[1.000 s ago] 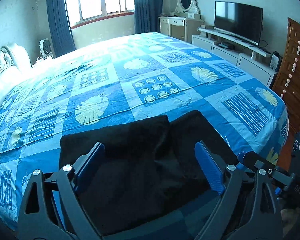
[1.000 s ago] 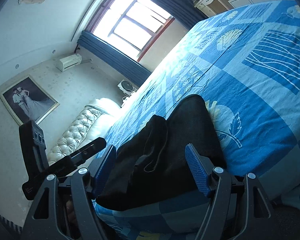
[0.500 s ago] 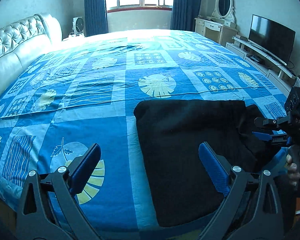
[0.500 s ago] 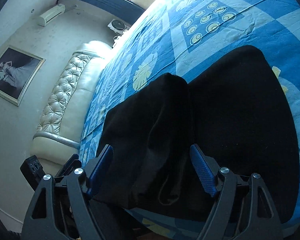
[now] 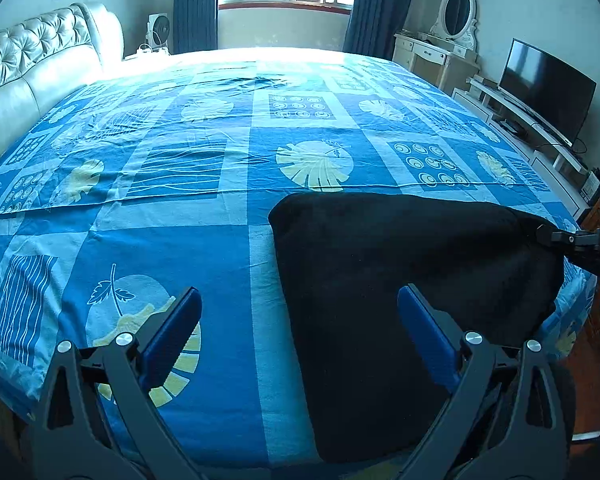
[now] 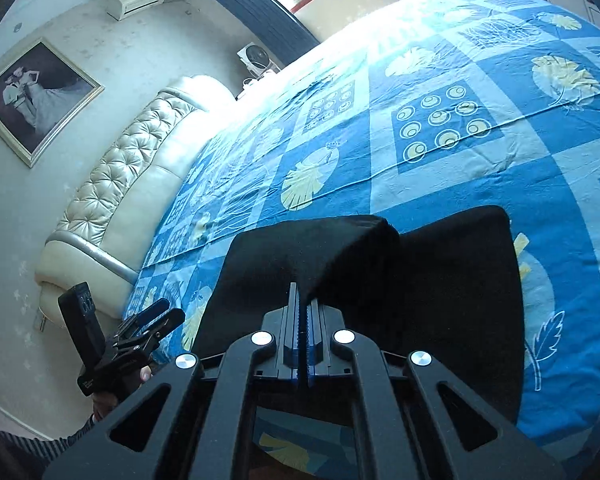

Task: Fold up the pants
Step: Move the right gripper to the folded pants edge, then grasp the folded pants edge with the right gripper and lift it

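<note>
Right gripper (image 6: 303, 312) now clamped on soft black pants (image 6: 440, 280) fold

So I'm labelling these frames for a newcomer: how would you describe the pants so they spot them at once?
Start at the big bed with its blue patterned sheet. Near its front edge lie the pants, with the right gripper shut on a raised fold. They are the only plain black thing on that patchwork of blue squares and pale leaves.

Matt black cloth pants (image 5: 400, 280)
</note>
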`<state>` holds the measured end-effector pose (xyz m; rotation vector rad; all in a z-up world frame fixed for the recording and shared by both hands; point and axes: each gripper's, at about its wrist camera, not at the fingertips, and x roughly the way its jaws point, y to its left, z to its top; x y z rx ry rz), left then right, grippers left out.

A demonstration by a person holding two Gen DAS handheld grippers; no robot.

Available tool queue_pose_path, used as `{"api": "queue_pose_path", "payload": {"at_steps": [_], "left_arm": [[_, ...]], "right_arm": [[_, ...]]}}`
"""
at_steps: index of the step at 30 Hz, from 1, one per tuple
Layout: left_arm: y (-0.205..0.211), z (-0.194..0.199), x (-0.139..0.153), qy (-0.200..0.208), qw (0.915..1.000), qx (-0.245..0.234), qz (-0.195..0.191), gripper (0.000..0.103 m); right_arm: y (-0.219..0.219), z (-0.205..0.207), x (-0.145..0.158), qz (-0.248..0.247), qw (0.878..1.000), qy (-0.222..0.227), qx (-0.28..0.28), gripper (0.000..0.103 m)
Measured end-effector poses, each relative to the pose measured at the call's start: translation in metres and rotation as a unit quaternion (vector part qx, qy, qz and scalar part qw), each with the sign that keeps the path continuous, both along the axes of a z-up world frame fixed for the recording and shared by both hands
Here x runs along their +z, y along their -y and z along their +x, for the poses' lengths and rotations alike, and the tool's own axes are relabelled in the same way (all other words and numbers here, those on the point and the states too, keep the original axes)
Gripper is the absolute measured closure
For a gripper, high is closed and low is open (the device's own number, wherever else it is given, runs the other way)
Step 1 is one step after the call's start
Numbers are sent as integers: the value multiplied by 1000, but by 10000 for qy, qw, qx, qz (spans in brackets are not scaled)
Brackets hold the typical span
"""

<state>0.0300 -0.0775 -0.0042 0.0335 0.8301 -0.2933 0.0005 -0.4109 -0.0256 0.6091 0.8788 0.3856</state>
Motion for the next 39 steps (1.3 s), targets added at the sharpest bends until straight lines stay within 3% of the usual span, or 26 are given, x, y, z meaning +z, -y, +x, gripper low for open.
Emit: {"api": "queue_pose_path", "payload": {"at_steps": [4, 6, 7, 9, 12, 16, 18, 19, 20, 21, 22, 24, 29, 32, 35, 39], "left_arm": [[5, 1, -6, -82, 10000, -53, 4, 5], [5, 0, -8, -100, 9999, -55, 39, 5], [4, 1, -8, -112, 9999, -49, 67, 5], [1, 1, -10, -141, 9998, -31, 131, 5], [-7, 3, -13, -185, 9996, 23, 193, 5], [-18, 9, -18, -326, 9993, 129, 145, 5], [-20, 11, -19, -381, 9991, 162, 101, 5], [-21, 11, -20, -401, 9990, 175, 88, 5], [-23, 12, -21, -421, 9989, 189, 80, 5], [-24, 13, -23, -447, 9988, 207, 81, 5], [-24, 13, -24, -480, 9986, 224, 78, 5], [-26, 15, -27, -580, 9980, 261, 40, 5], [-26, 13, -25, -612, 9976, 286, -151, 5], [-18, 11, -20, -537, 9983, 165, -180, 5], [-7, 9, -16, -508, 9983, 46, -273, 5], [9, 8, -20, -565, 9979, -98, -301, 5]], "right_arm": [[-1, 3, -29, -50, 9989, -466, -12, 99], [0, 4, -48, -1, 9971, -760, 34, 91], [1, 3, -54, -20, 9963, -857, -62, 63], [9, 3, -60, 68, 9959, -860, -278, 37], [15, 6, -66, 275, 9949, -931, -256, 36], [3, 19, -77, 505, 9930, -1055, 163, 29], [-3, 26, -83, 711, 9913, -1071, 266, 30], [-6, 28, -84, 762, 9909, -1058, 324, 37], [-10, 30, -85, 878, 9897, -1054, 414, 52], [-15, 33, -91, 1141, 9849, -1186, 538, 86], [-21, 33, -97, 1248, 9823, -1270, 581, 88], [-32, 32, -90, 834, 9879, -1141, 637, 88], [-17, 16, -40, 638, 9957, -482, 459, 89], [2, 6, -22, 327, 9985, -313, 305, 89], [17, 0, -29, -34, 9987, -481, 135, 89], [28, 0, -63, -207, 9963, -833, -44, 89]]}}
